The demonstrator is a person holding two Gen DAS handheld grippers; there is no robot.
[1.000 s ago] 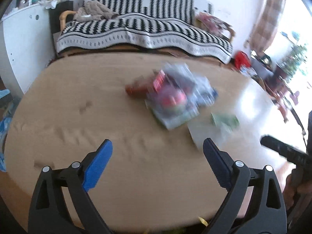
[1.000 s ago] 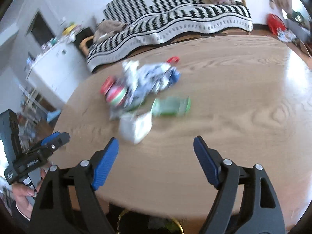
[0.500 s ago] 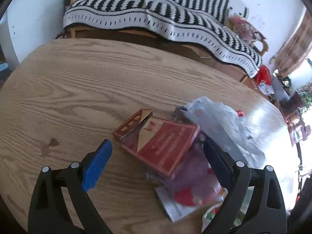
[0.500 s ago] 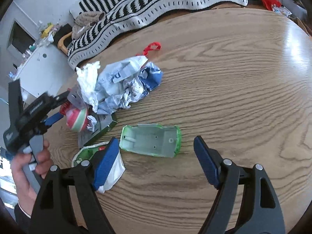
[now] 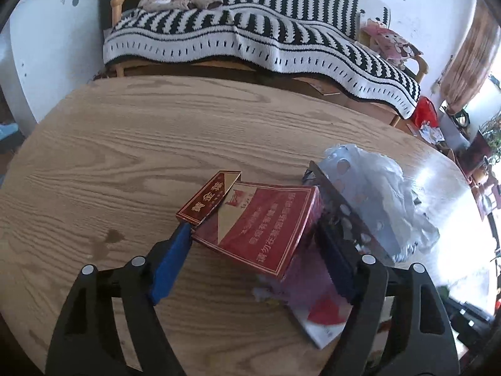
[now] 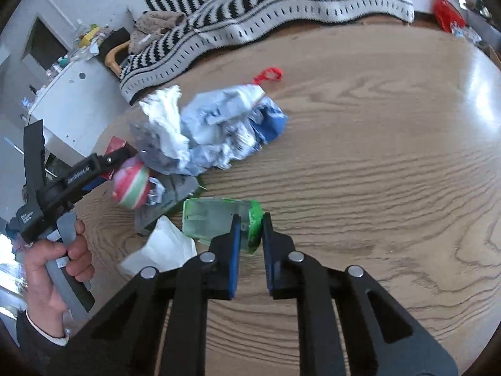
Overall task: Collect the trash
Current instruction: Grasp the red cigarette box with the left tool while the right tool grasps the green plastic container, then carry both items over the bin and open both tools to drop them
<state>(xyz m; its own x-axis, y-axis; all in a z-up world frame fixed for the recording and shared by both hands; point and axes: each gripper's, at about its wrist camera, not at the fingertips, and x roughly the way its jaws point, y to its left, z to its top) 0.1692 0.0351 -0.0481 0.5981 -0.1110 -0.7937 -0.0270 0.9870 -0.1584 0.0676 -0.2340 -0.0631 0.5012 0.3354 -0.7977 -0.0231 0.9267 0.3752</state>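
A pile of trash lies on a round wooden table (image 5: 131, 144). In the left wrist view my left gripper (image 5: 253, 235) is shut on a red cigarette carton (image 5: 263, 222) with its flap open; a crumpled blue-white plastic bag (image 5: 375, 188) lies to its right. In the right wrist view my right gripper (image 6: 250, 222) is shut on the edge of a clear green plastic box (image 6: 216, 219). Beside it are a white paper piece (image 6: 159, 250), a pink-green wrapper (image 6: 131, 185), the crumpled bag (image 6: 219, 128) and a red strip (image 6: 267, 75). The left gripper (image 6: 72, 178) shows at the left, held by a hand.
A sofa with a black-and-white striped blanket (image 5: 250, 31) stands behind the table. A white cabinet (image 6: 65, 103) is at the left. A red bag (image 5: 426, 112) and clutter lie on the floor at the right. Bare tabletop (image 6: 391, 156) spreads right of the pile.
Both grippers moved in to the pile and closed: the left around the red carton, the right on the green box's edge. They were wide open half a second ago.
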